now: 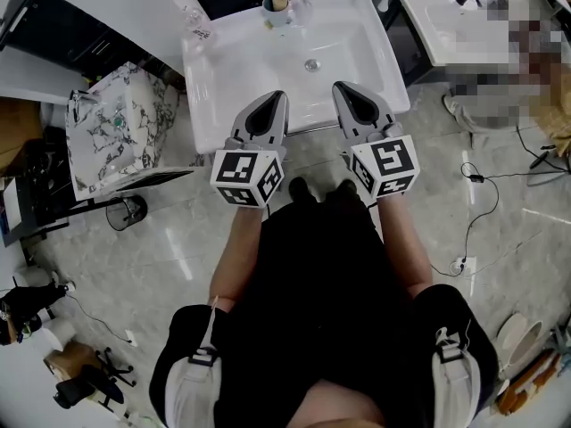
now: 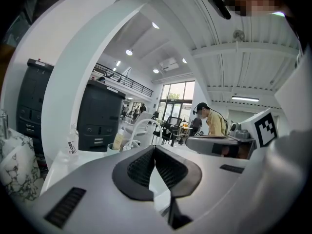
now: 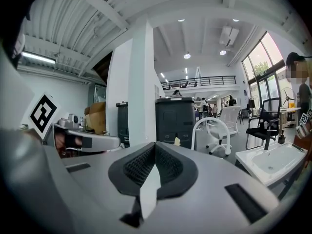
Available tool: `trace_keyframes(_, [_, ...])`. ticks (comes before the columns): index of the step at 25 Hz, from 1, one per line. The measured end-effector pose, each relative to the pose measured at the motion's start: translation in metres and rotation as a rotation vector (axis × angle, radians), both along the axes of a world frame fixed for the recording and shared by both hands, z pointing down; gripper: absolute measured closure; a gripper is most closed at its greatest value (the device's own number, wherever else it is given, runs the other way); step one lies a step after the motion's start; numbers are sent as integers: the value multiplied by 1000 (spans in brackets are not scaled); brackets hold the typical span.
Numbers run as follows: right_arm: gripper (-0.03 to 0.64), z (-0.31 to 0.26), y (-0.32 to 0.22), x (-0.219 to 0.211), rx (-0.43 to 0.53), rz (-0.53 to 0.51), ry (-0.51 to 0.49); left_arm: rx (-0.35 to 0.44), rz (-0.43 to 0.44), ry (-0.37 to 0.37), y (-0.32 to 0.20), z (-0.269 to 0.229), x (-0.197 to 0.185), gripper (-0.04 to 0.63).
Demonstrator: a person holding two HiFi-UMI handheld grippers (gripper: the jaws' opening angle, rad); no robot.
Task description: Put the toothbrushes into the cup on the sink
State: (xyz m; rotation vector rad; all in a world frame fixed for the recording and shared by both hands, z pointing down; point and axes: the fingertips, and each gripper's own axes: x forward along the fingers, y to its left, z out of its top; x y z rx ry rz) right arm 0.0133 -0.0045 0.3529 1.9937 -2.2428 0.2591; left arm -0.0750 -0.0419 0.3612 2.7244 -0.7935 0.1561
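A white sink (image 1: 357,52) stands just ahead of me in the head view. At its back edge is a pale cup (image 1: 278,12) with a beige item standing in it; the same cup (image 2: 117,147) shows beside the curved tap (image 2: 144,126) in the left gripper view. I see no loose toothbrush in any view. My left gripper (image 1: 275,96) and right gripper (image 1: 342,87) hover side by side over the sink's front rim. Both are shut, pads (image 2: 141,167) pressed together, with nothing between them. The right gripper view looks past its fingertips (image 3: 168,165) over the room.
A small clear bottle (image 1: 198,27) stands on the sink's back left corner. A marble-patterned box (image 1: 116,127) sits on the floor to the left. A second sink (image 1: 455,25) is at the right, and cables (image 1: 482,203) trail on the floor.
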Motion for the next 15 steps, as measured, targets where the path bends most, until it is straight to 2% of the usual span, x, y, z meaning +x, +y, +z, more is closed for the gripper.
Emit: trace_keyframes(15, [586,-1,-3,0,-10,5,6,15,2,0,-4,-5,-3,580])
